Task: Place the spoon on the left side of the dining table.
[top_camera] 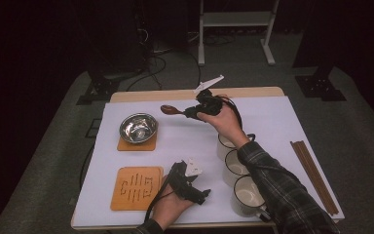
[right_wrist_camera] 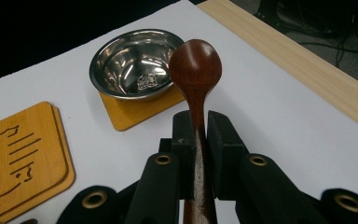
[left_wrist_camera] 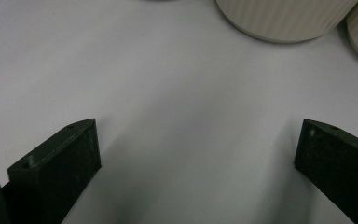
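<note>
Pointing toward the steel bowl (right_wrist_camera: 133, 63), the wooden spoon (right_wrist_camera: 196, 84) is clamped by its handle between the two jaws of the right gripper (top_camera: 191, 112), so its long axis runs straight out along the jaws, with the round head in front of them. In the high view the spoon (top_camera: 171, 110) is held above the white table cover (top_camera: 272, 122), near the far edge, and its head is turned to the left, where the bowl (top_camera: 138, 127) stands on a wooden coaster (top_camera: 136, 145). The bowl is seen just beyond and to the left of the spoon head, not yet under it. It is judged that a short move further left and toward the near side is needed before the spoon can be lowered into the bowl. The left gripper (top_camera: 200, 193) rests near the front edge, beside the second coaster (top_camera: 136, 187), with its jaws standing wide apart and nothing between them. Three ribbed cups (top_camera: 246, 195) stand in a row at its right.
</note>
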`<state>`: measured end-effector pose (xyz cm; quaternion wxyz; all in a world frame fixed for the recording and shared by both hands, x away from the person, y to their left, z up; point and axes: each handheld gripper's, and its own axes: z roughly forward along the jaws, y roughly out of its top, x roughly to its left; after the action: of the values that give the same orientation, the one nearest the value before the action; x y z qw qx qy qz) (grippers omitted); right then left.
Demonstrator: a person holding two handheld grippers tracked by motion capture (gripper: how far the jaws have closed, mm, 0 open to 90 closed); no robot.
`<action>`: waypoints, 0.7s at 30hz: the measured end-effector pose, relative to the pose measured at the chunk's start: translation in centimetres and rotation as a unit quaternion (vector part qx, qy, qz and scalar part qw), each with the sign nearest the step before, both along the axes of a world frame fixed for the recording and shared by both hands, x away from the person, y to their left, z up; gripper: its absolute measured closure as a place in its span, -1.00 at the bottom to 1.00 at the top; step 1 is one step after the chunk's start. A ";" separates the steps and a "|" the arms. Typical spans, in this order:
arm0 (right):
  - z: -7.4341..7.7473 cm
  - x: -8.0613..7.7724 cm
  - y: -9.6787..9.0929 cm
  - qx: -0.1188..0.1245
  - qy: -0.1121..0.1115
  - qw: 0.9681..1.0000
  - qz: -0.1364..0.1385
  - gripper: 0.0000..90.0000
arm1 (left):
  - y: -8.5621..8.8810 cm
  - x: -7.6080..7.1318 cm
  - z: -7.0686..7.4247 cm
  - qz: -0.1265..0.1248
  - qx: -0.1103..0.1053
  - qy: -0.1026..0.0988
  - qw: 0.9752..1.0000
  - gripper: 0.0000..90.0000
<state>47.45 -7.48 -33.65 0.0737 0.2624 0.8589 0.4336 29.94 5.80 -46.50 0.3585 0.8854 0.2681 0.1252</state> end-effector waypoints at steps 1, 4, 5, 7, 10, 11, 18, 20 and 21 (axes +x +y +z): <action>0.0 0.0 0.3 -0.001 0.000 1.000 0.002 0.80 | 0.0 0.0 0.0 0.000 0.000 0.000 1.000 -1.00; 0.1 0.1 1.0 -0.002 0.002 1.000 0.007 0.80 | 0.0 0.0 0.0 0.001 -0.001 0.000 1.000 -1.00; 0.0 0.1 1.2 -0.003 0.002 1.000 0.009 0.80 | 0.0 0.0 0.0 0.000 -0.001 0.000 1.000 -1.00; 0.0 0.2 1.6 -0.004 0.002 1.000 0.012 0.80 | 0.0 0.0 0.0 0.000 -0.001 0.000 1.000 -1.00; 0.0 0.3 2.1 -0.004 0.005 1.000 0.016 0.80 | 0.0 0.0 0.0 0.000 -0.001 0.000 1.000 -1.00; 0.0 0.3 2.3 -0.003 0.004 1.000 0.017 0.80 | 0.0 0.0 0.0 0.000 -0.002 0.000 1.000 -1.00; -0.1 0.7 3.5 -0.006 0.008 1.000 0.024 0.80 | 0.0 0.0 0.0 0.000 -0.002 0.000 1.000 -1.00; -0.2 0.7 3.9 -0.008 0.008 1.000 0.026 0.80 | 0.0 0.0 0.0 0.000 -0.002 0.000 1.000 -1.00; -0.2 0.7 4.1 -0.009 0.009 1.000 0.026 0.80 | 0.0 0.0 0.0 0.000 -0.001 0.000 1.000 -1.00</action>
<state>48.20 -3.40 -33.86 0.0565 0.2433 0.8698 0.4255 29.94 5.80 -46.52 0.3597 0.8847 0.2688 0.1249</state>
